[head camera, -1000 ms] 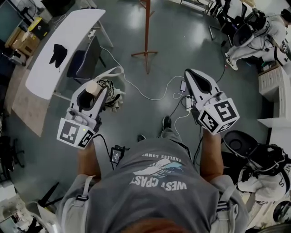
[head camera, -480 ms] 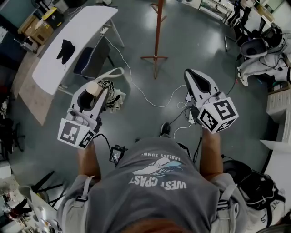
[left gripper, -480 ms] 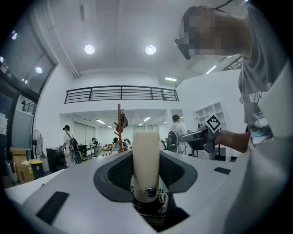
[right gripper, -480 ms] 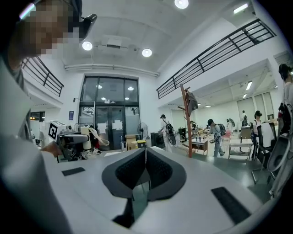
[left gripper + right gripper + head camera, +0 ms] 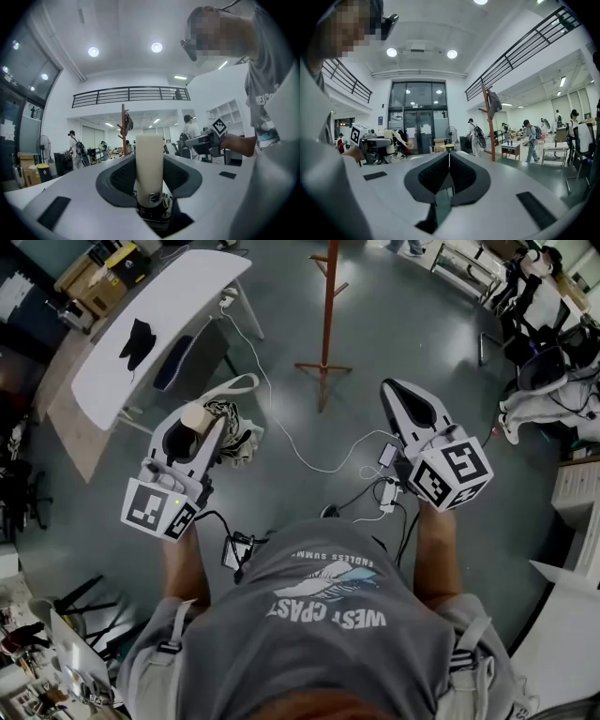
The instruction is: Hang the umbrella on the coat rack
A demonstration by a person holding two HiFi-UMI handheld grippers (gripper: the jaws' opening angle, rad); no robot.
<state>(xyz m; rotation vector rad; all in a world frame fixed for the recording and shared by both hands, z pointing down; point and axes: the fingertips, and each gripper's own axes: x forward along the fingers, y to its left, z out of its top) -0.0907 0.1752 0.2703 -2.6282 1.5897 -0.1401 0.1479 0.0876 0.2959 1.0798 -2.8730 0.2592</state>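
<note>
Compared w/ 1 s ago, the coat rack (image 5: 326, 315) sits lower in the head view w/ more of its pole showing, and the white table (image 5: 183, 292) has slid up toward the top-left corner. Both grippers keep the same spots in frame.

Left gripper (image 5: 194, 424) is clamped on the umbrella (image 5: 230, 427) by its cream handle (image 5: 195, 416). In the left gripper view that handle stands upright between the jaws, which press it from both sides. The folded patterned canopy bunches just right of the jaws, w/ a pale strap loop (image 5: 228, 387) arching beyond it. So the umbrella is held up off the grey floor at the person's front left, well apart from the rack.

Right gripper (image 5: 394, 392) is clenched on nothing: its own view shows the jaws meeting edge to edge, no gap.

Rack is reddish-brown wood on a cross base, standing ahead, approx between the two grippers. In the right gripper view a dark item (image 5: 494, 104) hangs from an upper peg. A black cloth (image 5: 138, 338) lies on the table. A white cable (image 5: 300, 451) runs across the floor from the table toward the person's feet.
</note>
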